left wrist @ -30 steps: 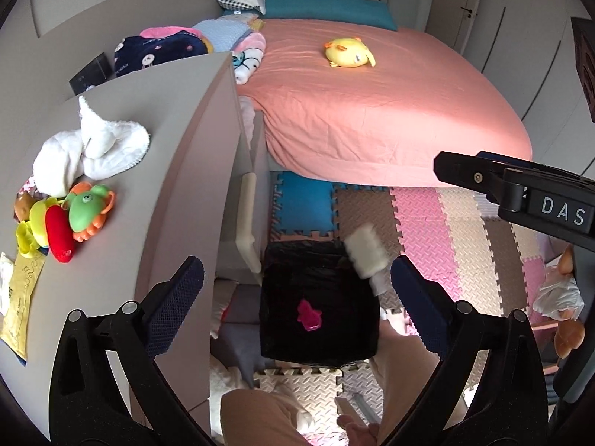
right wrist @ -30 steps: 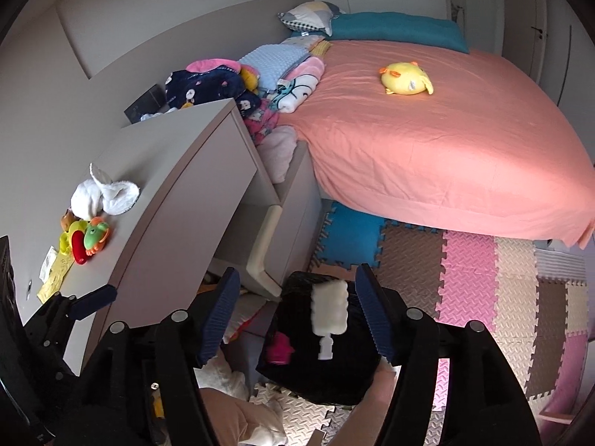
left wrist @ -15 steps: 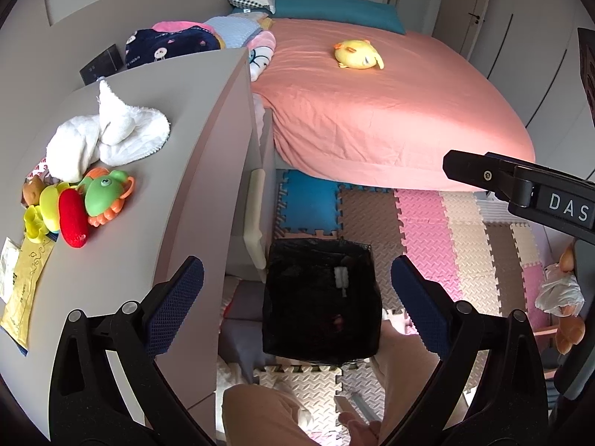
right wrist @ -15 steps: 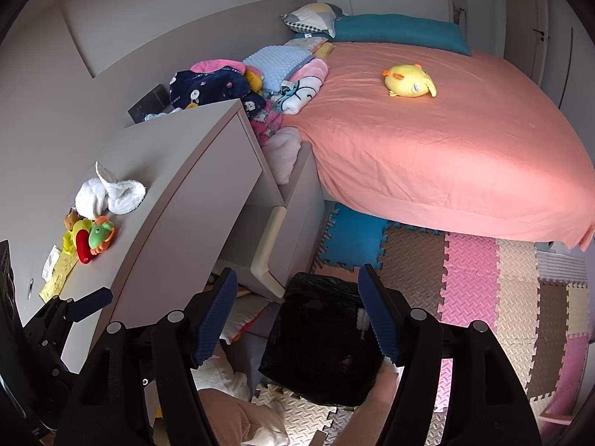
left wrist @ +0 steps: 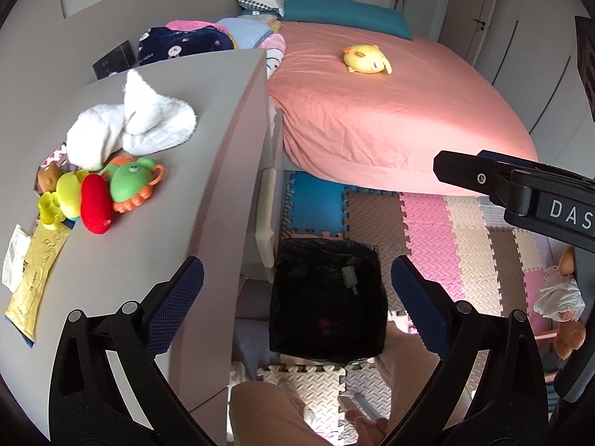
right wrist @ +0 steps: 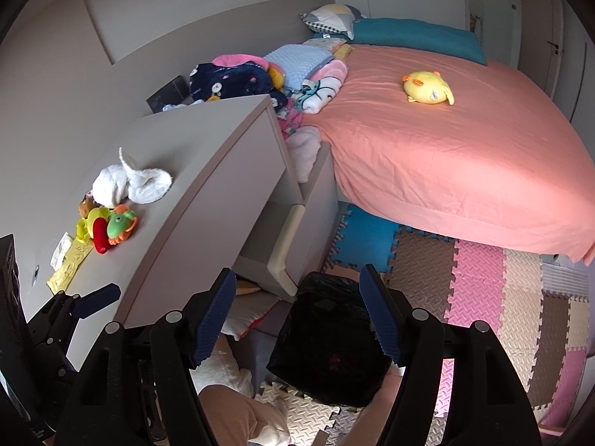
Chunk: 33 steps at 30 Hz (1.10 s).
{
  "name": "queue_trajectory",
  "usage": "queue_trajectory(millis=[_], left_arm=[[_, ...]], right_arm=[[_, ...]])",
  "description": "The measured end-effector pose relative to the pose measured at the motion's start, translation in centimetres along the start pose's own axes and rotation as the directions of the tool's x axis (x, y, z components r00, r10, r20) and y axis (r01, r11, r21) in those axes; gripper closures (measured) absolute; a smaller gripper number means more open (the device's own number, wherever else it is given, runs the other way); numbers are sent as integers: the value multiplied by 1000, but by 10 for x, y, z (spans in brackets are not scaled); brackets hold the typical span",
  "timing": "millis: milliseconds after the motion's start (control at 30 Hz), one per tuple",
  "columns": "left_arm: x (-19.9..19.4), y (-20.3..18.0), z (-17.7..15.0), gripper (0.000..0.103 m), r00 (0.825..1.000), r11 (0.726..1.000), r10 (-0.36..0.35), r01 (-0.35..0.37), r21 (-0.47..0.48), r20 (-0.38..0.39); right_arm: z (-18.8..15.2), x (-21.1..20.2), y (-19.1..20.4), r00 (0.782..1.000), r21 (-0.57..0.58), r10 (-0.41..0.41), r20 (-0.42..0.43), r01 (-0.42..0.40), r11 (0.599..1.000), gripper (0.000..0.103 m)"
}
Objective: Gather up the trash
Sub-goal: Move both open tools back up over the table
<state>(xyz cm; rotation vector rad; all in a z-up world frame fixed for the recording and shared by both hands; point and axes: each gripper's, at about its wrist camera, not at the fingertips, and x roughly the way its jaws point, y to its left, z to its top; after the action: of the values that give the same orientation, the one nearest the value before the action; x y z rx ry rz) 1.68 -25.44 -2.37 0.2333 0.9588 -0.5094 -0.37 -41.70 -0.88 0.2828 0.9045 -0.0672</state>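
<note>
A bin lined with a black bag stands on the floor mats beside the grey desk. A small white piece of trash lies inside it near the far rim. My left gripper hangs open above the bin, nothing between its blue pads. My right gripper is open and empty too, over the same bin. Its body also shows in the left wrist view, the right gripper at the right edge. A yellow paper and a white slip lie on the desk's near left.
On the desk are a white cloth and bright plastic toys. A pink bed with a yellow plush fills the back. Coloured foam mats cover the floor. A person's legs are below the bin.
The white piece fell from between the right gripper's fingers into the black bin and now lies inside. Both views have drifted slightly, showing more of the desk top.
</note>
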Motion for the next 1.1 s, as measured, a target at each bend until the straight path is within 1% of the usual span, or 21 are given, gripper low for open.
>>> queue_trajectory(millis=[200,467,667,833,1033,1100], left_arm=[[-15,27,-6,6,999,999,47,-47,-26,17],[-34,75,-20,6,993,988,112,-108,-107,30],[-48,114,-28,6,983,974,178,-171,-147,42],[-56,147,-33,6,974,960,220,-208,-188,48],[-55,177,-35,6,966,951,255,-243,-190,40],[-53,185,-36,6,960,947,275,-263,-183,43]], right_arm=[[1,9,34,999,-48,40,-13,-41,998,33],[1,24,80,995,-116,92,-42,-96,988,33],[2,37,117,988,-157,142,-60,-150,976,33],[3,48,137,984,-185,155,-83,-168,968,33],[9,61,154,983,-213,157,-96,-174,961,33],[12,65,159,984,-221,153,-97,-171,960,33]])
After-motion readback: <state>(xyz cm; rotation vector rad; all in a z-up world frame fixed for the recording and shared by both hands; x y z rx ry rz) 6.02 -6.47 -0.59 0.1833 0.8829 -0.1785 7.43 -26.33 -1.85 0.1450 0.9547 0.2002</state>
